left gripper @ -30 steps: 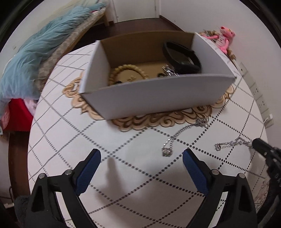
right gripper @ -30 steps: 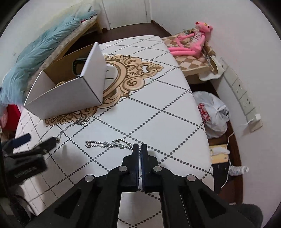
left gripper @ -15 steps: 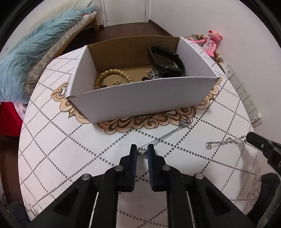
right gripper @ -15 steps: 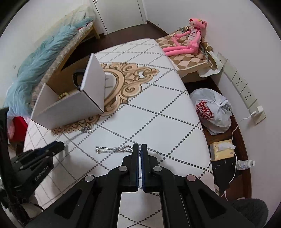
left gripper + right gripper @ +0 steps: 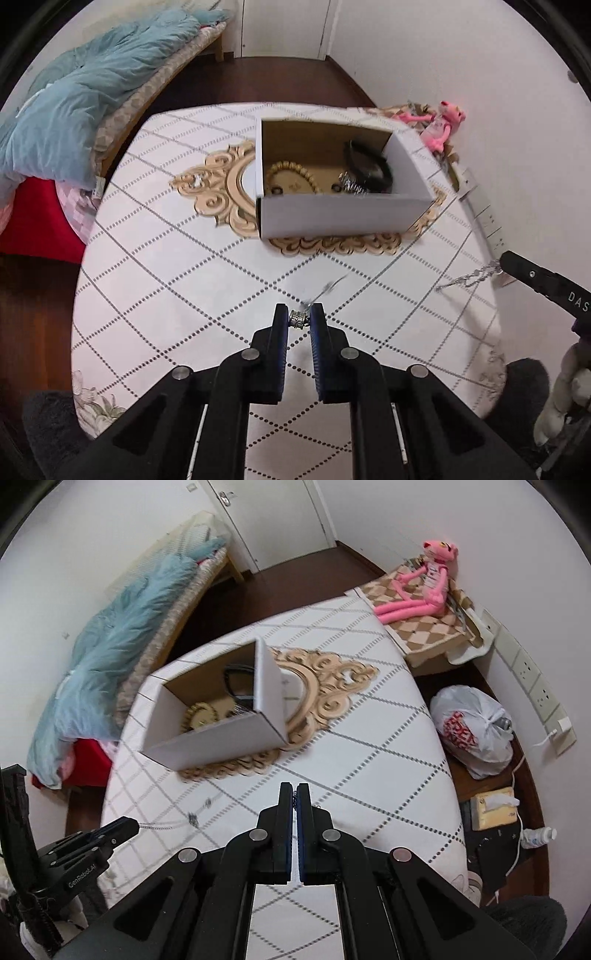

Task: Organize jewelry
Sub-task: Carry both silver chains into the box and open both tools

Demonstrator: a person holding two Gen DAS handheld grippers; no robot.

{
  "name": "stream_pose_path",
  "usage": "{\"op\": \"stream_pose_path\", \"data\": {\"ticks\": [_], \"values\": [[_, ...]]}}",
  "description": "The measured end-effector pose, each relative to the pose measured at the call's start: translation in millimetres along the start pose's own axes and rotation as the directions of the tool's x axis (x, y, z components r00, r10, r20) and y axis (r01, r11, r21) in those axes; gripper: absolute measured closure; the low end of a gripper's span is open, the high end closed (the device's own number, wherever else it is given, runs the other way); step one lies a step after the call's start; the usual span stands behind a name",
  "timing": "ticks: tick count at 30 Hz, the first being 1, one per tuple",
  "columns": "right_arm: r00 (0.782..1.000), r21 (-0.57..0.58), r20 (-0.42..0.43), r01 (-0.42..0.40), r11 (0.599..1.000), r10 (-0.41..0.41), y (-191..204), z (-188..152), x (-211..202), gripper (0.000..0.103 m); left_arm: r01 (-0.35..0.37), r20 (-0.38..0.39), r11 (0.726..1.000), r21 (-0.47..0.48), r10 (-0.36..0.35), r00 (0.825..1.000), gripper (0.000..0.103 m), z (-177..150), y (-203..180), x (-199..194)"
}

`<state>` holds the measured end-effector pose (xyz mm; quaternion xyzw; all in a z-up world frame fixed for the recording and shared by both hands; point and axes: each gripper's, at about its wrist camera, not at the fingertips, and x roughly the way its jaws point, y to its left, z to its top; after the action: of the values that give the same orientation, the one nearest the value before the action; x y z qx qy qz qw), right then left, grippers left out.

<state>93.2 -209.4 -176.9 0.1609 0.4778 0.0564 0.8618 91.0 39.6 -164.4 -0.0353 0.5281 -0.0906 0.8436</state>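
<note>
My left gripper [image 5: 299,318] is shut on the clasp end of a thin silver necklace [image 5: 327,288], lifted above the table with the chain trailing blurred. My right gripper [image 5: 295,794] is shut on the end of a silver chain bracelet [image 5: 469,277], which hangs from its tip in the left wrist view. An open white cardboard box [image 5: 343,214] stands on the table's gold ornament and holds a wooden bead bracelet [image 5: 291,175], a black band [image 5: 367,166] and a small silver piece [image 5: 351,181]. The box also shows in the right wrist view [image 5: 218,738].
The round white table [image 5: 166,277] has a dotted diamond pattern. A bed with a blue duvet [image 5: 74,92] lies at the left. A pink plush toy [image 5: 417,587] sits on a checked stool by the wall; a plastic bag [image 5: 472,731] lies on the floor.
My left gripper closed on the necklace and lifted it back from the box. My right gripper rose with the bracelet, lifting it off the table.
</note>
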Motion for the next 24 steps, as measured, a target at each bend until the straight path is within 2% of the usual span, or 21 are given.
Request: {"op": "stream_pose_path", "data": {"ticks": [5, 12, 16, 19, 24], "values": [[0.997, -0.015, 0.037, -0.071, 0.997, 0.071, 20, 17, -22, 0.102, 0.034, 0.046, 0.999, -0.003, -0.034, 0.998, 0.094, 21, 0, -26], [0.985, -0.106, 0.086, -0.139, 0.985, 0.148, 61, 60, -45, 0.102, 0.103, 0.143, 0.994, 0.018, -0.105, 0.984, 0.094, 79, -5, -69], [0.98, -0.162, 0.09, -0.16, 0.974, 0.176, 85, 87, -45, 0.102, 0.098, 0.196, 0.994, 0.045, -0.105, 0.975, 0.094, 115, -6, -82], [0.981, -0.181, 0.067, -0.167, 0.969, 0.182, 97, 108, -31, 0.102, 0.085, 0.204, 0.994, 0.064, -0.097, 0.974, 0.094, 137, -6, -79], [0.985, -0.183, -0.059, -0.171, 0.968, 0.163, 103, 132, 19, 0.102, 0.091, 0.131, 0.993, 0.069, -0.1, 0.986, 0.094, 163, 0, -47]]}}
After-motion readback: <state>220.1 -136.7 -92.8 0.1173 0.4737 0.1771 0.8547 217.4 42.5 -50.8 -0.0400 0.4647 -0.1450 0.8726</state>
